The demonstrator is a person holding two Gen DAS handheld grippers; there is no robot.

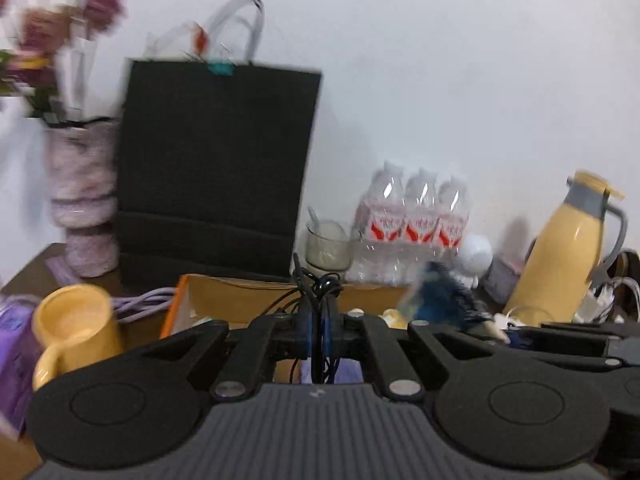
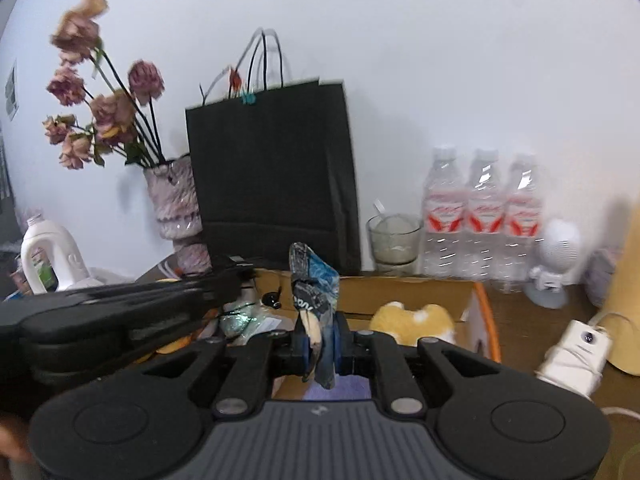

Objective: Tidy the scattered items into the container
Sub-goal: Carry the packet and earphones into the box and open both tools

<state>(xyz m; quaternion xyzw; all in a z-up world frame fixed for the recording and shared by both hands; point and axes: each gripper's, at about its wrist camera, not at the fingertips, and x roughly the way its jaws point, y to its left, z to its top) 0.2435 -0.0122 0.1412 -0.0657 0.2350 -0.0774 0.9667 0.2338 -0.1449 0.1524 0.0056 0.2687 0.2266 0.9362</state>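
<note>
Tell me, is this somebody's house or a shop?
Probably somebody's home: a cluttered wooden table against a white wall, with dried flowers in a vase, a yellow thermos jug and bottled water.

Even, soft indoor light, moderately bright, no hard source visible. Faint diffuse shadows on the white wall (image 2: 440, 60) right of the black paper bag (image 2: 276, 176) and around the water bottles (image 2: 482, 216). Small glints on the bottle plastic. Strong fisheye bending, dark vignette in the upper corners of both views. Heavy motion blur in the left wrist view: flowers (image 1: 48, 32), vase (image 1: 84, 200), yellow mug (image 1: 76, 328) and blue wrapper (image 1: 436, 300) smeared. Right wrist view sharper far off, yet the left hand-held gripper (image 2: 236, 276) streaked at near left.
</note>
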